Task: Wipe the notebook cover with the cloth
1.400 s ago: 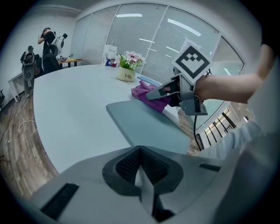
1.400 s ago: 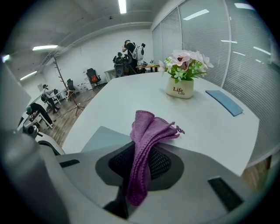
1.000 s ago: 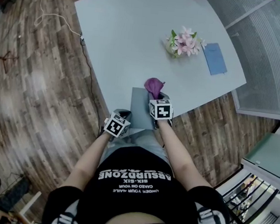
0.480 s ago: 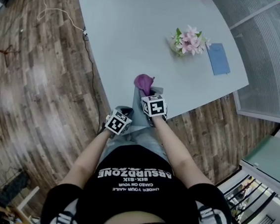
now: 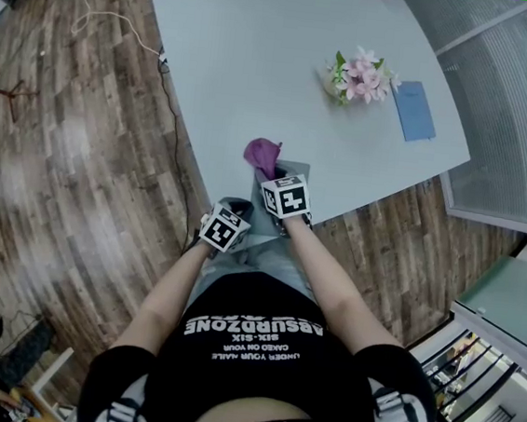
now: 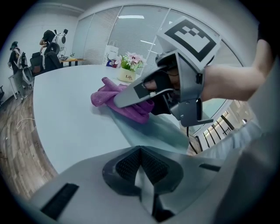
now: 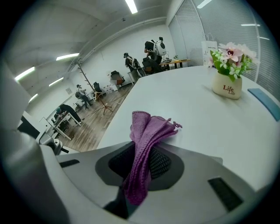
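OFFICE TABLE, MID-WIPE: My right gripper (image 7: 144, 146) clamps a purple terry cloth (image 7: 148, 129), whose loose fold spills forward past the tips. My left gripper (image 6: 141, 151) is closed to a slit on what looks like the near edge of the thin grey-blue notebook (image 6: 151, 129), which lies flat just ahead of those jaws at the table's near edge. I judge the wiping under way, with the cloth at the cover's far end. The next stroke calls for drawing the cloth back toward me under light pressure while the left holds the book from sliding. Beyond the jaws stretches a pale, round-cornered table (image 5: 260, 65). It bears a white pot of pink flowers (image 7: 227, 85) and a blue booklet (image 5: 413, 111), both off to the right. Farther out are a wood-plank floor (image 5: 63, 156) and people at desks (image 7: 153, 50).
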